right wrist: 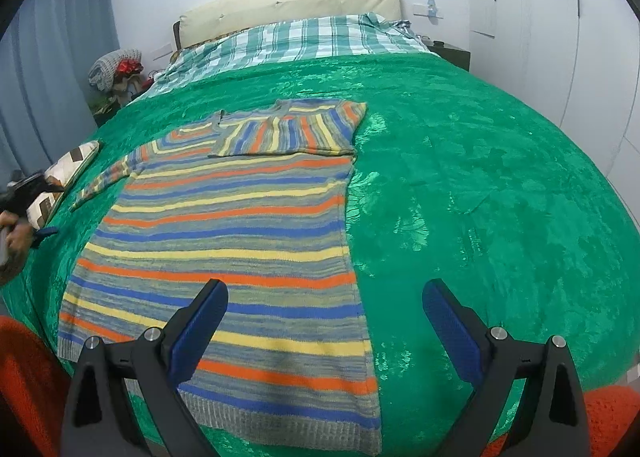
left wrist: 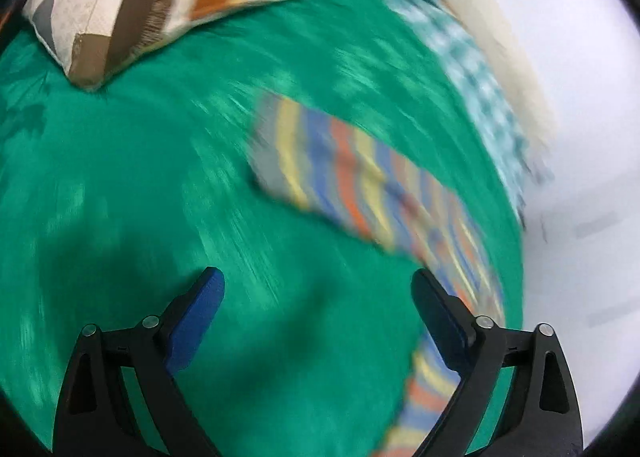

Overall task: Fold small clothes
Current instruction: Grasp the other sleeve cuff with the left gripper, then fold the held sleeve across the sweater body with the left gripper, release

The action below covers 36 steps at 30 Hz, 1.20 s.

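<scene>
My striped sweater (right wrist: 224,241) lies flat on the bed's green cover (right wrist: 480,185), hem toward me at 6 o'clock and collar away at 12. Its sleeve on the 3 o'clock side is already laid across the chest; the other sleeve (right wrist: 106,179) lies out toward 9 o'clock, near the patterned cushion (right wrist: 68,169).

My right claw (right wrist: 324,305) is spread wide and empty, hovering over the hem's corner nearest 5 o'clock. My left claw (left wrist: 318,293) is also spread and holds nothing; its view is smeared by motion, so I can only say it is over the cover with the sweater (left wrist: 360,185) off toward 2 o'clock.

The step in hand, I judge, is bringing the loose sleeve in. I would pinch it near the cuff with the left claw, lift only enough to clear the knit, and lay it straight across the chest to match the other side. The knit looks stretchy, so dragging could skew the body; the right claw could press the hem to steady it.

I can read no brand, label or writing anywhere.
</scene>
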Motion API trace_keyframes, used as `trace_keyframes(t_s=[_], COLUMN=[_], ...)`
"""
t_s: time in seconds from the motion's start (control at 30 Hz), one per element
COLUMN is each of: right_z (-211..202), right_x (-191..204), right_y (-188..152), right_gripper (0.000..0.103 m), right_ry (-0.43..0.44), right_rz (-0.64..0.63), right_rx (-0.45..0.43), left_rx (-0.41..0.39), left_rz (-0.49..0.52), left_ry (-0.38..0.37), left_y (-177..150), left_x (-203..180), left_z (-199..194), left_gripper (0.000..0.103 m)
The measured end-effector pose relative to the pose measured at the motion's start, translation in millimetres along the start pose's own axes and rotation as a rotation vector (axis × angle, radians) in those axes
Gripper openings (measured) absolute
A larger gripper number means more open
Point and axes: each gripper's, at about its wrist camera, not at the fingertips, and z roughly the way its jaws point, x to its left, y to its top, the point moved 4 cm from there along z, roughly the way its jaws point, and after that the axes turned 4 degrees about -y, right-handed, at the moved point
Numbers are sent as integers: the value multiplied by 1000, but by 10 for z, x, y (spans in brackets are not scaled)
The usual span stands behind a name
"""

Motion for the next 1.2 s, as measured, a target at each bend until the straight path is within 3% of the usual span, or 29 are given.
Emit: trace_keyframes(t_s=[0.1, 0.13, 0.17, 0.2, 0.23, 0.27, 0.3, 0.37, 0.5, 0.63, 0.77, 0.83, 0.87, 0.9, 0.93, 0.97, 1.1, 1.13, 1.2], right_z=[23, 33, 54, 69, 82, 92, 85, 66, 61, 108, 140, 145, 147, 140, 135, 131, 144, 167, 197], right_x=[75, 96, 134, 151, 173, 198, 208, 218, 178, 104, 32, 1, -17, -25, -44, -60, -134, -155, -175], right_y=[-24, -35, -56, -65, -77, -84, -85, -82, -65, -56, -70, -74, -73, -74, -72, -69, -82, -86, -90], right_gripper=[97, 97, 97, 97, 97, 97, 97, 97, 97, 97, 97, 97, 97, 97, 97, 97, 97, 97, 97], right_ry=[-1, -2, -1, 3, 8, 17, 21, 32, 57, 88, 97, 97, 99, 99, 101, 103, 115, 124, 136], right_rz=[-39, -51, -71, -80, -88, -96, -99, -102, -76, -24, 7, 14, 19, 22, 28, 32, 65, 84, 107], right_rx=[3, 6, 12, 16, 20, 23, 20, 7, 6, 26, 41, 47, 48, 48, 47, 46, 55, 62, 74], left_rx=[-7, -28, -33, -10, 27, 22, -9, -41, -96, -80, -16, 24, 70, 113, 152, 181, 251, 243, 215], left_rz=[-81, -97, -104, -108, -103, -80, -16, 90, 454, 856, 1052, 1076, 1087, 1085, 1069, 1049, 955, 890, 799], left_ry=[9, -6, -21, -35, -29, 6, 58, 94, 74, -12, -100, -71, -22, 54, 129, 154, 52, 7, -15], left_y=[225, 282, 320, 354, 378, 402, 439, 484, 263, -617, -1603, -1916, -2090, -2227, -2347, -2441, -2469, -2254, -1854], left_x=[131, 120, 97, 62, 10, -58, -223, -592, -1894, -3234, -3932, -3970, -3889, -3769, -3582, -3373, -2826, -2709, -2603], left_z=[213, 243, 280, 353, 444, 469, 449, 380, 266, 359, 798, 1151, 1395, 1590, 1724, 1747, 1320, 1147, 1010], left_gripper=[81, 69, 38, 18, 3, 1, 1, 1, 1, 1, 2, 10, 29, 41, 45, 45, 46, 47, 51])
